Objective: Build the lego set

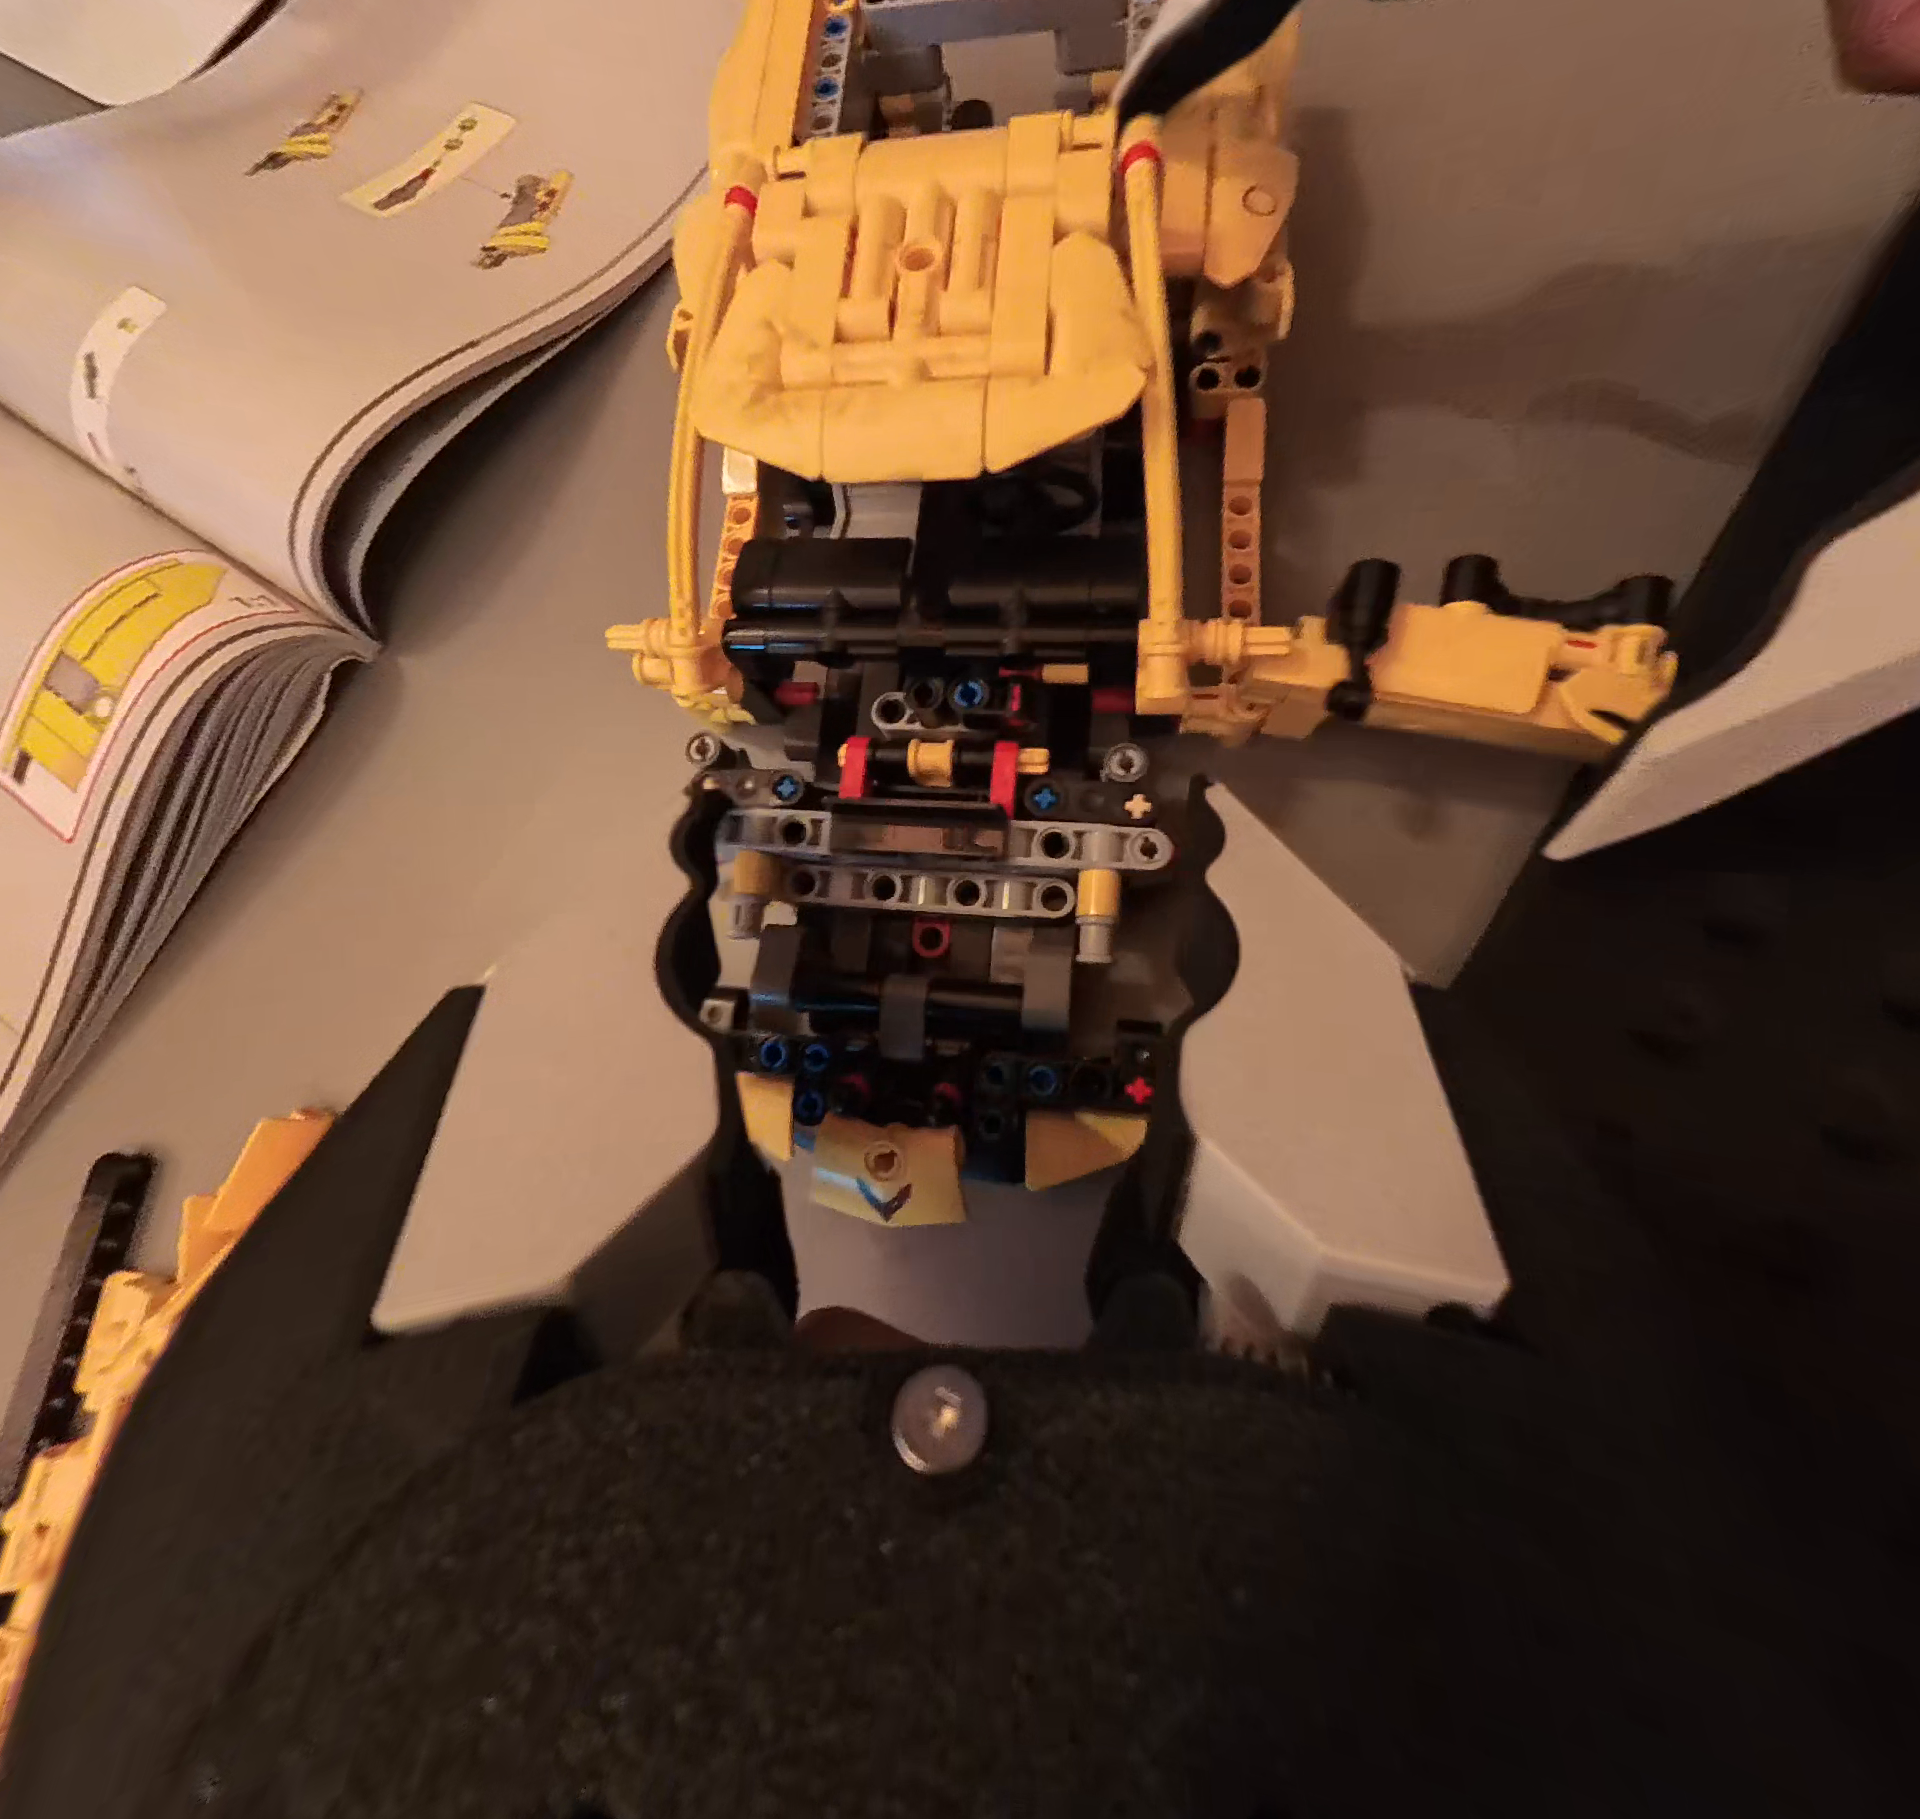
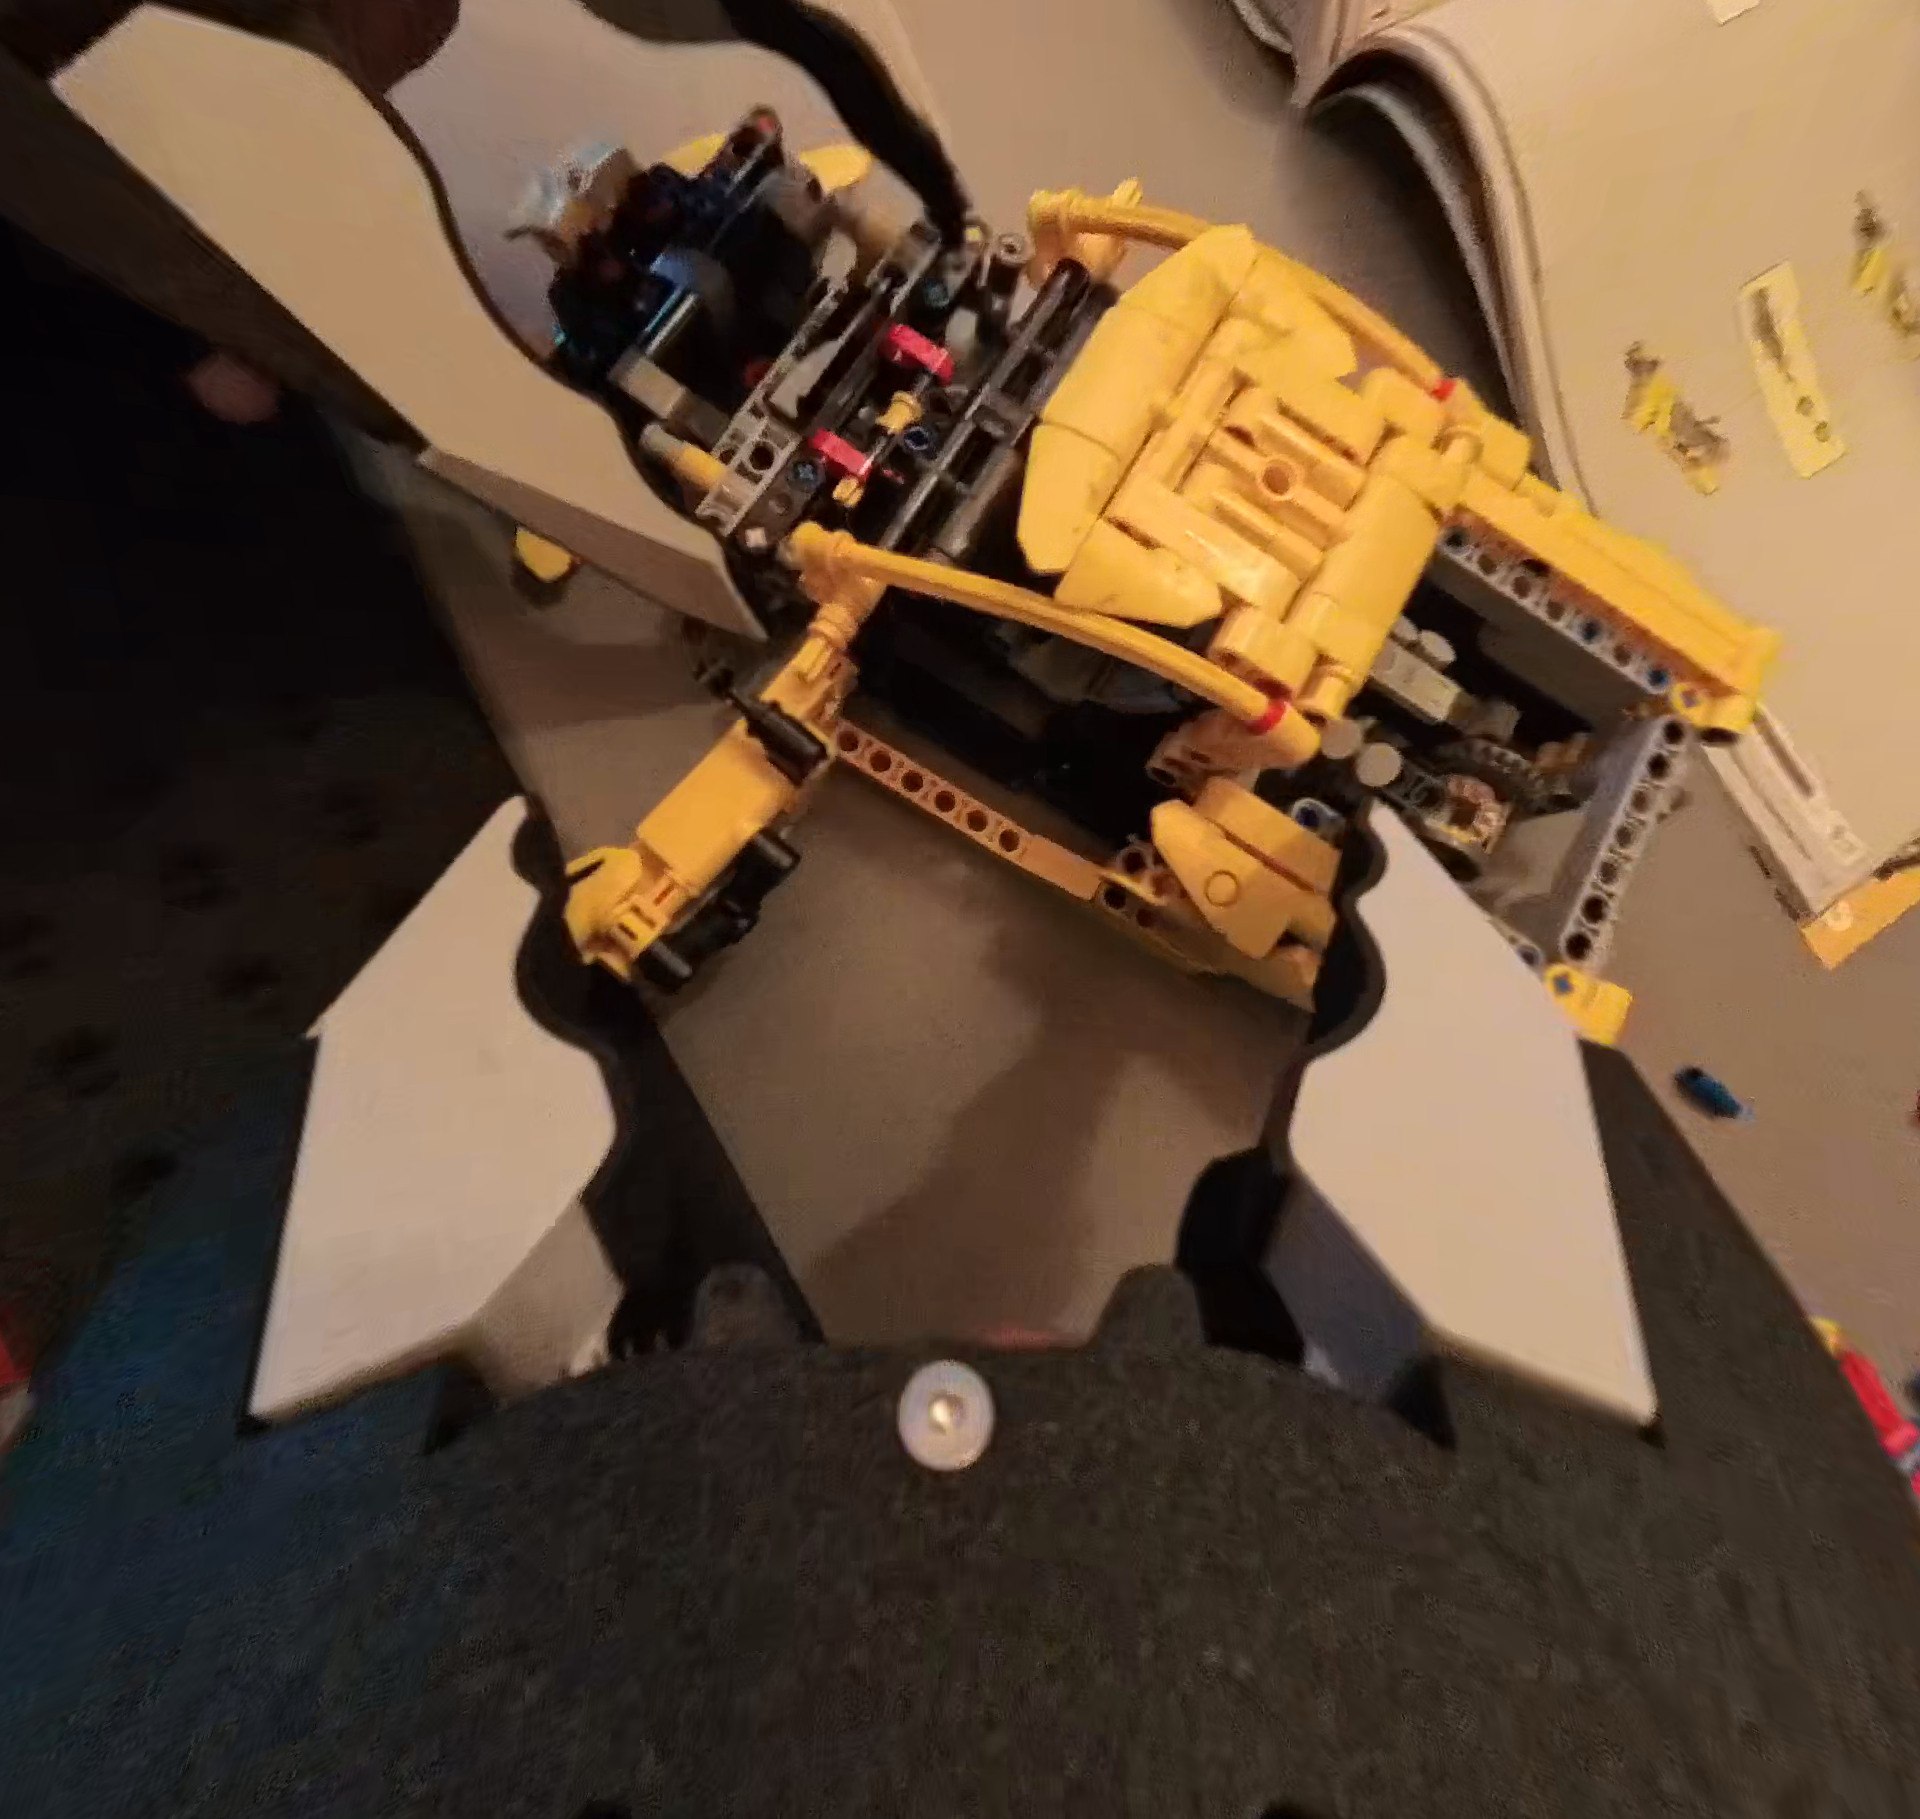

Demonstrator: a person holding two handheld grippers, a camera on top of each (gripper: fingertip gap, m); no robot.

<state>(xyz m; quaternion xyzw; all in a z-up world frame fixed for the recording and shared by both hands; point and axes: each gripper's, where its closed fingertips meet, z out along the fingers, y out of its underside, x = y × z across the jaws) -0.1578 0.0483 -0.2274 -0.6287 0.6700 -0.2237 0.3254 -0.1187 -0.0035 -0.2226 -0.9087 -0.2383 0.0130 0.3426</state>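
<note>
The yellow lego car is sitting on the grey bench, part-built, with its black and grey chassis exposed at the near end and a yellow roof section mounted over the middle.

The left claw is closing its two grey fingers around the front end of the car; the black inner edges are pressing against the chassis on both sides, so it is holding the model there.

The right claw is standing wide, fingers well apart. One fingertip is lying just beside the open yellow door, the other against the yellow side panel near the rear. Whether either tip is actually touching the bricks cannot be told, as this view is blurred.

In the right wrist view the left claw is showing at the top left, gripping the car's nose.

An open instruction booklet is lying on the bench just beside the car, on its left. A separate yellow and black sub-assembly is resting at the lower left edge of the left wrist view. A small blue pin is lying loose on the bench near the car's rear.
</note>
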